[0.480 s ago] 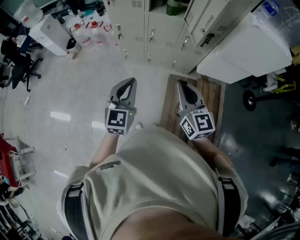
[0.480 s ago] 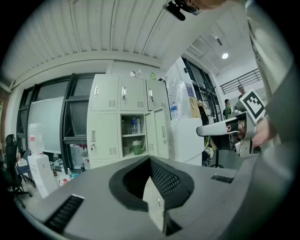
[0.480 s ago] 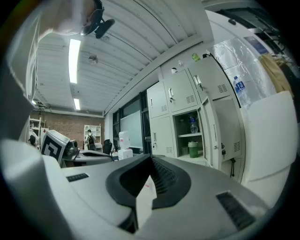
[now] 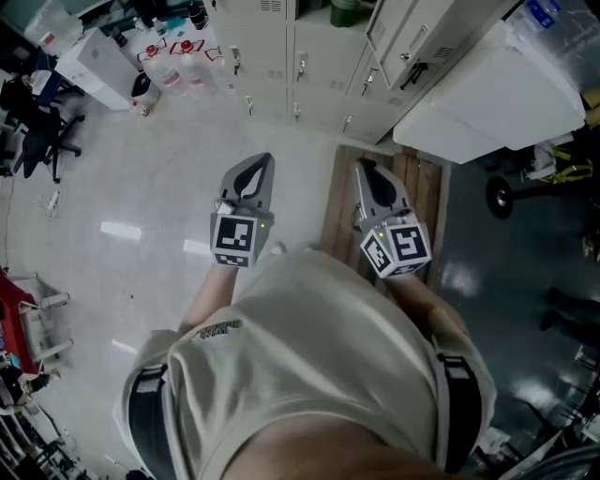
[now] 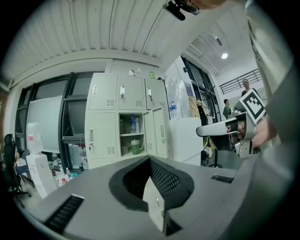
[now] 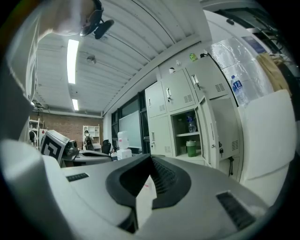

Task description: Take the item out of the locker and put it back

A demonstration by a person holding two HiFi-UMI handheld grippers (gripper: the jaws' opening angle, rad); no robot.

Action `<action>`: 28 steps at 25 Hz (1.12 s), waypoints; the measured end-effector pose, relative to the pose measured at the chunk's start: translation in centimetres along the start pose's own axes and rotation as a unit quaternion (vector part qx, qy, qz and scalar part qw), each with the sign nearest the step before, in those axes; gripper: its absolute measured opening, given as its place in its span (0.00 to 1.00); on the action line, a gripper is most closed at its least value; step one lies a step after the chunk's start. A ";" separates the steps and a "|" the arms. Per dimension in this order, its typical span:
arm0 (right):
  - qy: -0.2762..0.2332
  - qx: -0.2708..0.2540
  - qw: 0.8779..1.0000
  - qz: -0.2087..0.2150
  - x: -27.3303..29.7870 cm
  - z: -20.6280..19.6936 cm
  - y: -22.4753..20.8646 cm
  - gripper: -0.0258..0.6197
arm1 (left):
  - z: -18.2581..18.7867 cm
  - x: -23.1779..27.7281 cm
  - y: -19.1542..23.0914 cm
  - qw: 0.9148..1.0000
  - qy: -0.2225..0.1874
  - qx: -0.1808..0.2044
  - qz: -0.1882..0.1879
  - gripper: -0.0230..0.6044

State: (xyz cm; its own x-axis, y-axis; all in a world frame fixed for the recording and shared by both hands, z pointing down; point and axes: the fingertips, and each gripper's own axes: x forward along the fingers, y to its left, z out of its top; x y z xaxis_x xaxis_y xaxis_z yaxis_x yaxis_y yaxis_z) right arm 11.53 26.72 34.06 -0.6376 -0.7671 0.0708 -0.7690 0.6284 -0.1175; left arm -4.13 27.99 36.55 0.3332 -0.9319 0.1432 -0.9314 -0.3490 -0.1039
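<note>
An open locker (image 5: pixel 132 133) in the cream locker bank holds a clear water bottle (image 5: pixel 132 125) on its upper shelf and a green jar (image 5: pixel 136 146) below. The right gripper view shows the same bottle (image 6: pixel 190 124) and green jar (image 6: pixel 191 148) beside the swung-out door (image 6: pixel 212 136). In the head view the jar (image 4: pixel 345 13) is at the top edge. My left gripper (image 4: pixel 265 159) and right gripper (image 4: pixel 361 166) are held side by side in front of my body, well short of the locker. Both are shut and hold nothing.
A wooden pallet (image 4: pixel 422 187) lies on the floor under my right gripper. A large white box (image 4: pixel 497 103) stands right of the lockers. Water jugs (image 4: pixel 178 70) and an office chair (image 4: pixel 37 122) are at the far left. A person (image 5: pixel 227 108) stands in the distance.
</note>
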 end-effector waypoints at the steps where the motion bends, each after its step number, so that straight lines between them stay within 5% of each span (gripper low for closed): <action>1: -0.001 0.002 1.000 -0.001 -0.1 0.0 -0.1 0.04 | 0.0 0.0 0.0 1.000 0.000 0.000 0.000 0.06; 28: -0.010 -0.002 1.000 0.016 -1.2 -0.8 -5.5 0.04 | -0.2 2.6 -3.4 1.000 0.010 -0.001 0.030 0.06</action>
State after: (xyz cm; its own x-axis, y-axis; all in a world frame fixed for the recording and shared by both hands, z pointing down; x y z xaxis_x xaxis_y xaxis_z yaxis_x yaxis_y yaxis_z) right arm 16.53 24.26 35.37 -0.6613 -0.7486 0.0471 -0.7480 0.6535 -0.1155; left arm -0.10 26.75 37.49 0.2747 -0.9487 0.1565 -0.9497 -0.2932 -0.1105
